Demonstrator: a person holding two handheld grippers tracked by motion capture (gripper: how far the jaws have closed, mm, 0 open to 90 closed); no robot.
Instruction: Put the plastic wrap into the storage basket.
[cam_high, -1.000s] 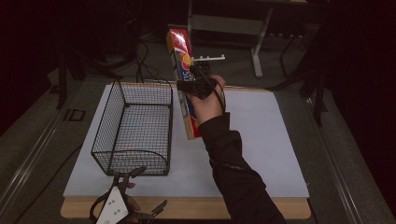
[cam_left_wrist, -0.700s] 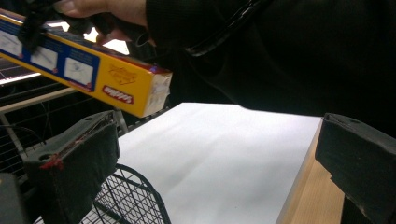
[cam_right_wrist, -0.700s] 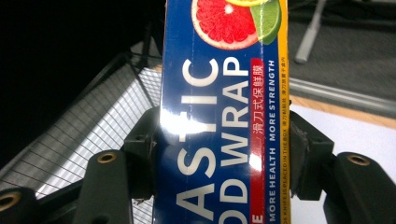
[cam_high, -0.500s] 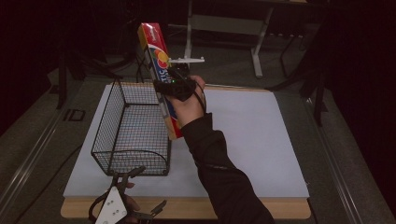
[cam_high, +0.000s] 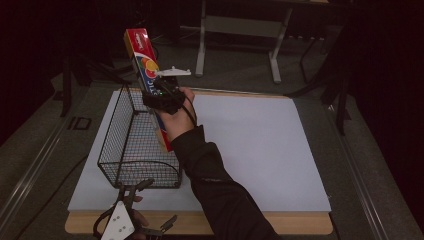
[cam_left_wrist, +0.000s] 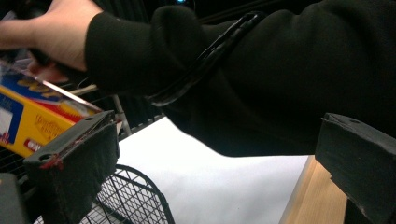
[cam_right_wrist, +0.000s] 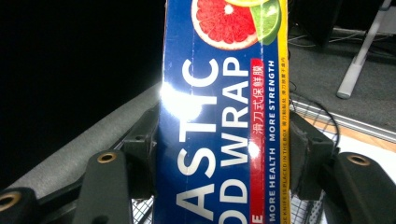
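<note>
1. Cardboard in blue, red and yellow: a long box of plastic food wrap (cam_high: 148, 85) is pinched across its width by the jaws of the right gripper (cam_high: 162, 95), which press on both long sides in the right gripper view (cam_right_wrist: 223, 140).
2. Compared with a second ago, the box has travelled leftward in the high view, from above the white sheet to a spot over the wire basket (cam_high: 131, 150); it is tilted, its lower end dipping inside the basket's right wall.
3. That shift suggests the delivery is well advanced, with lowering and release apparently left to do.
4. The black wire basket stands on the left part of the tabletop (cam_high: 260, 145); through its mesh no other contents can be made out, though the box hides part of its floor.
5. The left gripper (cam_high: 131, 220) rests at the near edge of the tabletop, just in front of the basket, its jaws spread with nothing between them, as the left gripper view confirms (cam_left_wrist: 215, 172).
</note>
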